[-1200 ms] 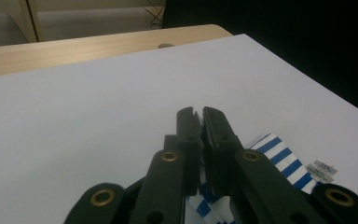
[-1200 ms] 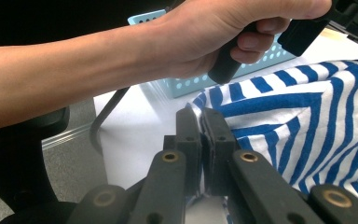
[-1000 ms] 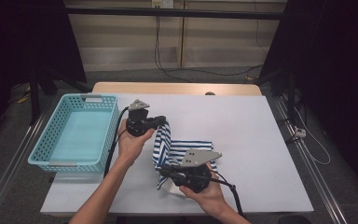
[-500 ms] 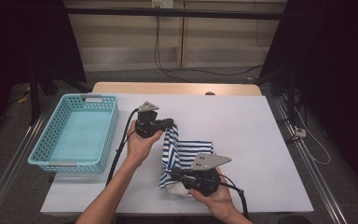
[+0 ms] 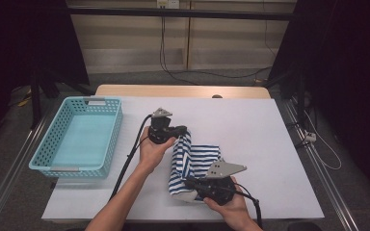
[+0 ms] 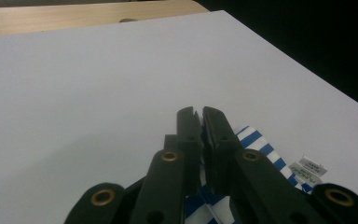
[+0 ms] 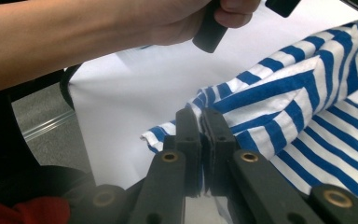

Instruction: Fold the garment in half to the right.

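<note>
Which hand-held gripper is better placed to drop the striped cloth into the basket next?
Left, probably. The left hand-held gripper pinches the striped cloth on the side nearer the blue basket. The right hand-held gripper, also shut on it, sits farther away at the table's near edge.

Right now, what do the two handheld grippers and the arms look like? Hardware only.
Both are black two-jaw units. The left gripper and right gripper each carry a grey three-cornered plate on top and trail a black cable. In the gripper views the jaw links are black bars with brass-coloured rivets. The forearms are bare, with no sleeves or gloves visible.
</note>
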